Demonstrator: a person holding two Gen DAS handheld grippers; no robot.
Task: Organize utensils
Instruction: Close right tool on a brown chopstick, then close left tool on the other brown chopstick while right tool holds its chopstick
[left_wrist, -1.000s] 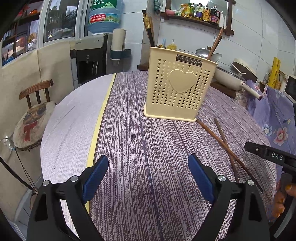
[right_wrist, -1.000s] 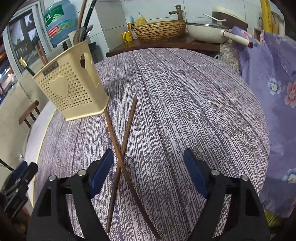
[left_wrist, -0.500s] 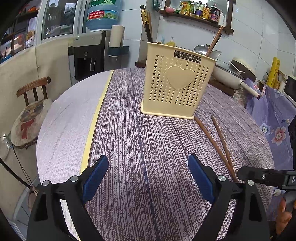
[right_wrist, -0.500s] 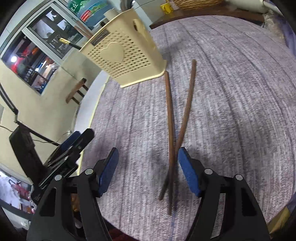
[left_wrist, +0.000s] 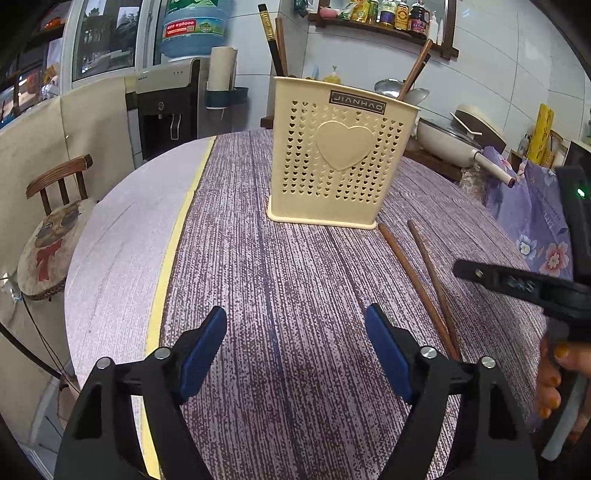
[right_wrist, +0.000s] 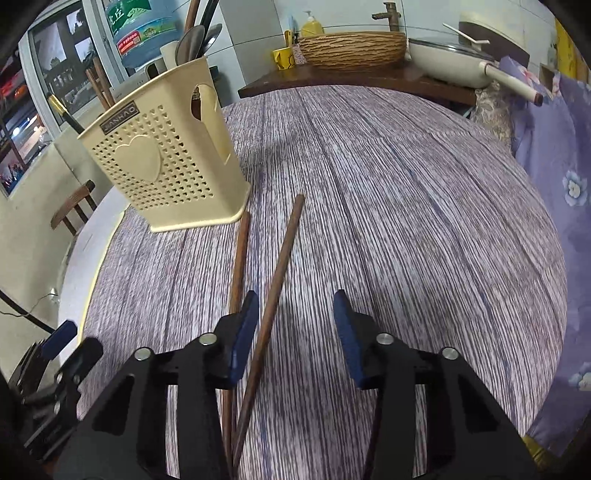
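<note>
Two brown wooden chopsticks lie on the purple striped tablecloth, one tip against the base of the cream utensil holder. My right gripper is open low over their near ends; one chopstick runs between the fingers beside the left pad, the other lies just outside it. In the left wrist view the chopsticks lie right of the holder, which holds chopsticks and spoons. My left gripper is open and empty above the cloth. The right gripper shows at the right edge.
A round table with a yellow tape line carries the cloth. A wooden chair stands at the left. A pan, a woven basket and a flowered purple cloth are behind and right.
My right gripper has moved forward and down over the near ends of the chopsticks, and its jaws have narrowed. My left gripper has drifted slightly closer to the holder.
</note>
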